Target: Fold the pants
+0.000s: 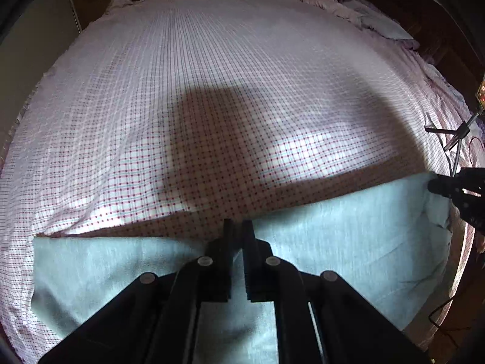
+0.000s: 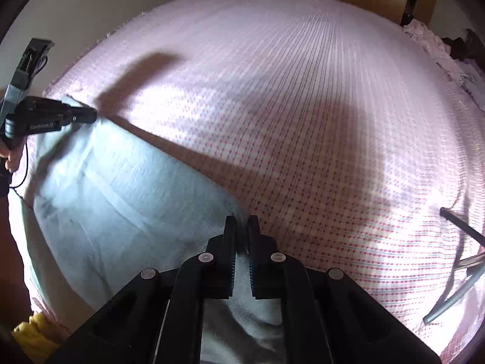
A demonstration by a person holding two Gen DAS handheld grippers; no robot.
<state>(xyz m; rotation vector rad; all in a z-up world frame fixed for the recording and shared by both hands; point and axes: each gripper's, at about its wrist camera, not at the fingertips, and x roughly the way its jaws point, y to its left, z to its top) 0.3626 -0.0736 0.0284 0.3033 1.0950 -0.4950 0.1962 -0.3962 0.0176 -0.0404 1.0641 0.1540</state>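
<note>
Gripping the pale blue pants (image 1: pixel 348 242) along their far edge, I have left claw (image 1: pixel 238 227) and right claw (image 2: pixel 241 223) clamped on fabric at the bed's (image 1: pixel 212 75) near edge. Only the right view shows a hand (image 2: pixel 13 157).

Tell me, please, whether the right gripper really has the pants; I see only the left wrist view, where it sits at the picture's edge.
Observer: Yes. In the right wrist view the right gripper is shut on the pants, with light blue fabric pinched between its fingers.
Operator: Thank you. How does my left gripper look from there?
Observer: The left gripper is shut on the pants' far corner, and the cloth rises to its tip.
Operator: Is there anything else that I cannot see?
Observer: A yellow object shows at the lower left, past the checked sheet; I cannot tell what it is.
</note>
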